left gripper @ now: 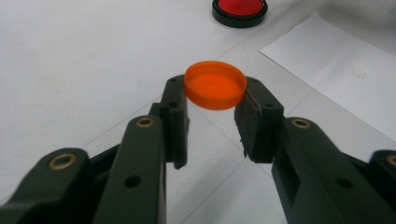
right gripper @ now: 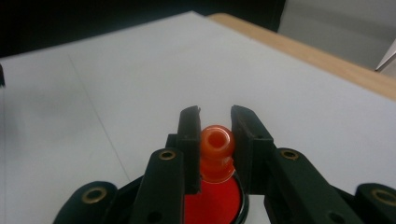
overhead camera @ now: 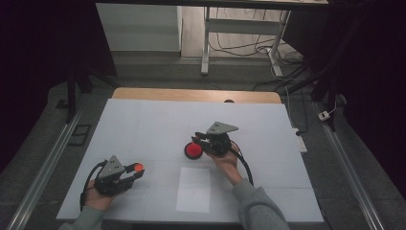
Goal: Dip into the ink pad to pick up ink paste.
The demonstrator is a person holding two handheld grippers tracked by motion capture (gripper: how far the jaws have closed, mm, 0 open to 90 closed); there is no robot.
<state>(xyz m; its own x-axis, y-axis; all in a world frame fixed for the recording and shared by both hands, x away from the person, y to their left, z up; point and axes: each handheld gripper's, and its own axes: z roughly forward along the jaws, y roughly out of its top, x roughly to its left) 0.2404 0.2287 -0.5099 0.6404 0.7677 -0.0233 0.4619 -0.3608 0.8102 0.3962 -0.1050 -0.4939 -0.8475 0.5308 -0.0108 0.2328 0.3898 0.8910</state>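
My left gripper (overhead camera: 135, 171) rests at the near left of the white table top (overhead camera: 143, 120), shut on a shallow orange cap (overhead camera: 139, 167). In the left gripper view the cap (left gripper: 215, 85) sits open side up between the tips of that gripper (left gripper: 215, 93). My right gripper (overhead camera: 199, 139) is at the table's middle, shut on the round knob of a small orange stamp-like piece (right gripper: 216, 149). That piece stands on a red pad in a black round rim (right gripper: 212, 200), also seen as a red disc (overhead camera: 193, 150) from above. The piece's lower end is hidden behind the jaws of the right gripper (right gripper: 215, 112).
A white paper sheet (overhead camera: 193, 189) lies near the front edge, between the two hands. The red pad (left gripper: 240, 9) and the sheet (left gripper: 336, 70) lie ahead of the left gripper. A wooden table edge (overhead camera: 191, 94) runs along the far side; desk legs and cables stand beyond.
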